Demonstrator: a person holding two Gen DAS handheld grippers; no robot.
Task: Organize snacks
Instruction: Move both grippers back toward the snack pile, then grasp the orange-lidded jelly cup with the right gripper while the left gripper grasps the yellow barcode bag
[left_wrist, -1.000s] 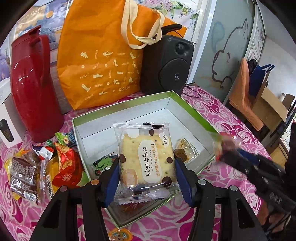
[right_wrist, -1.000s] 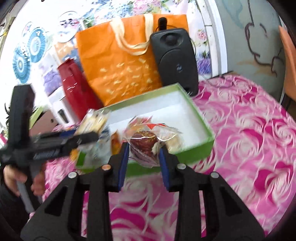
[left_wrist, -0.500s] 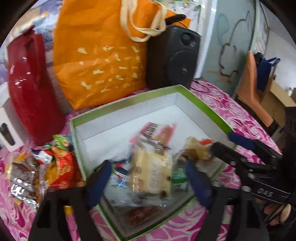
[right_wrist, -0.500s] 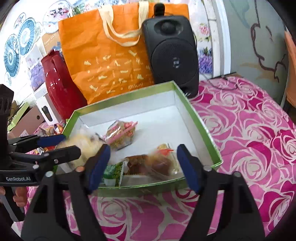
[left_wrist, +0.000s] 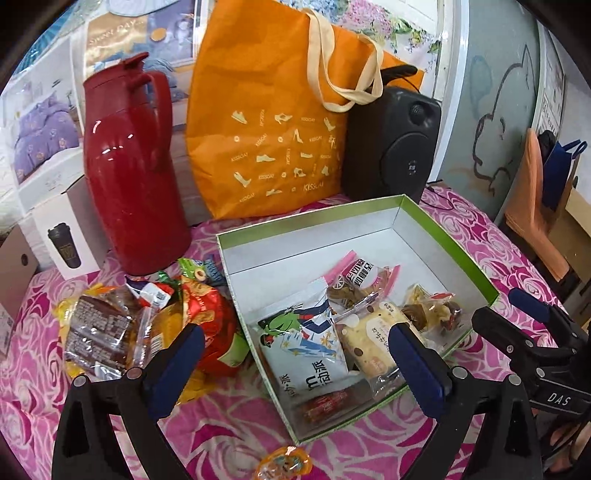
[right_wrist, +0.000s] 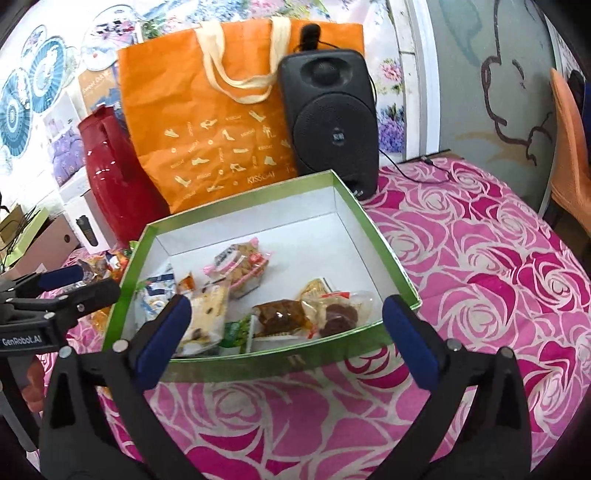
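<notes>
Left view only: loose snack pile (left_wrist: 147, 325) beside green box (left_wrist: 461, 254). Left gripper (left_wrist: 295, 365) and right gripper (right_wrist: 286, 332): jaws opening wide, gripping nothing.

Lived-in home room, cluttered table. Pink rose tablecloth (right_wrist: 480, 266), red thermos jug (left_wrist: 129, 166), orange tote bag (left_wrist: 273, 140), black speaker (right_wrist: 332, 122), boxed travel cup (left_wrist: 66, 240) against the back. Bedding posters (left_wrist: 44, 125) and cartoon drawing (left_wrist: 495, 133) on walls; orange-draped chair (left_wrist: 535, 206) at right.
</notes>
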